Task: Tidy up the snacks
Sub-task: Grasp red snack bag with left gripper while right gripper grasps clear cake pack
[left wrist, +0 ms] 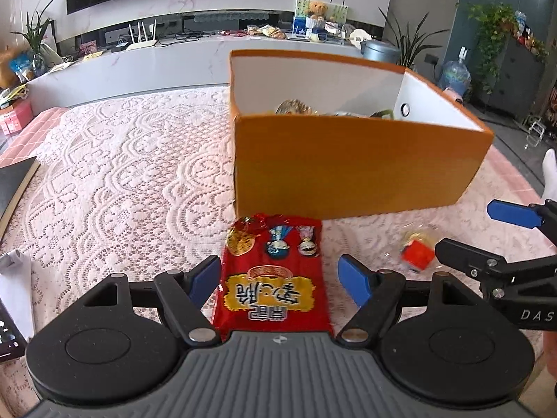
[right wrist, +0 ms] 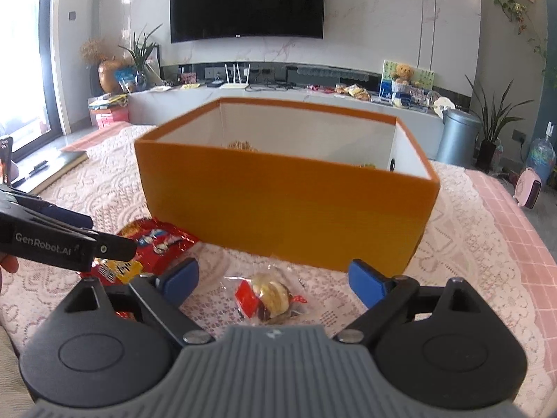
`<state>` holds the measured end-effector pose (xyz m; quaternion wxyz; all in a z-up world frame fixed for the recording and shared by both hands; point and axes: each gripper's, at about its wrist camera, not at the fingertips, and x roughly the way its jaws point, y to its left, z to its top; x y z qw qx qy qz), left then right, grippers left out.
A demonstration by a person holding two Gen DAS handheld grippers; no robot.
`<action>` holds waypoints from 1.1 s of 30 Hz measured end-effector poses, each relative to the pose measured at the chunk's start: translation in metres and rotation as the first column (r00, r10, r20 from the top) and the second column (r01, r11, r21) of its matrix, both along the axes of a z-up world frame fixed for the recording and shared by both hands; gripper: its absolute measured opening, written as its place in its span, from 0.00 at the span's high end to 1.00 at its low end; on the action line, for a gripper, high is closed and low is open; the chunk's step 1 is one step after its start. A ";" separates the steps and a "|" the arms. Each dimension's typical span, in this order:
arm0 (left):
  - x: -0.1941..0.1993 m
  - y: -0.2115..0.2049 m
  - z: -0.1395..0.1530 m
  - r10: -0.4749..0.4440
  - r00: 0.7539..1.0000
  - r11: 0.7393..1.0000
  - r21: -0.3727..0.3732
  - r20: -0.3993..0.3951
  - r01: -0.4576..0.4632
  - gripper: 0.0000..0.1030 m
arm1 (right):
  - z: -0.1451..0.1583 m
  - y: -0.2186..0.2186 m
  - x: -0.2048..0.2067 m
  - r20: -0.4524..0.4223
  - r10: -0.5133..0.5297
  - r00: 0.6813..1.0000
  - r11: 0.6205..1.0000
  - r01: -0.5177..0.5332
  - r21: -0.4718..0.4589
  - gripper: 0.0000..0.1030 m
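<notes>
Orange cardboard walls mark the goal: the open storage box (right wrist: 285, 205) stands on the lace tablecloth (left wrist: 132, 181) with a few wrapped snacks already showing over its rim. Two items are left outside, both lying flat just in front of its near wall. The left gripper (left wrist: 280, 278) hangs with jaws spread wide to either side of the red snack packet (left wrist: 275, 285), whose far end lies near the box's base; neither pad presses on it. The right gripper (right wrist: 273, 278) is likewise wide apart, framing the small clear-wrapped pastry (right wrist: 269, 297) without touching it. This looks like the pick-up step for both. Each tool probably needs to settle lower and close across its item, then lift above the tall rim before moving forward. The two grippers sit close side by side, so their inner fingers could clash. Open cloth lies to the left, while the table edge falls away to the right.
</notes>
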<state>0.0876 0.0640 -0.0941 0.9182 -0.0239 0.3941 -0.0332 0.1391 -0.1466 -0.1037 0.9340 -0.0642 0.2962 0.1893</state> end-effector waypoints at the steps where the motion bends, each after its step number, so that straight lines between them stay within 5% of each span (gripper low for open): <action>1: 0.002 0.001 -0.003 -0.003 1.000 1.000 0.001 -0.003 0.003 0.13 | -0.003 0.001 0.001 -0.005 0.000 1.000 1.000 0.000 -0.002 0.13; 14: 0.018 0.006 -0.028 -0.014 0.999 1.000 -0.005 -0.040 0.014 0.05 | -0.036 0.016 0.027 -0.063 0.035 0.997 0.999 -0.036 -0.010 0.20; 24: 0.023 0.000 -0.038 -0.036 0.997 0.999 0.020 -0.063 0.037 0.04 | -0.044 0.015 0.034 -0.084 0.026 0.996 1.000 -0.026 -0.007 0.36; 33: 0.018 -0.001 -0.035 -0.050 0.997 0.999 0.007 -0.051 0.051 0.19 | -0.050 0.013 0.035 -0.102 0.019 0.995 1.000 -0.020 -0.005 0.56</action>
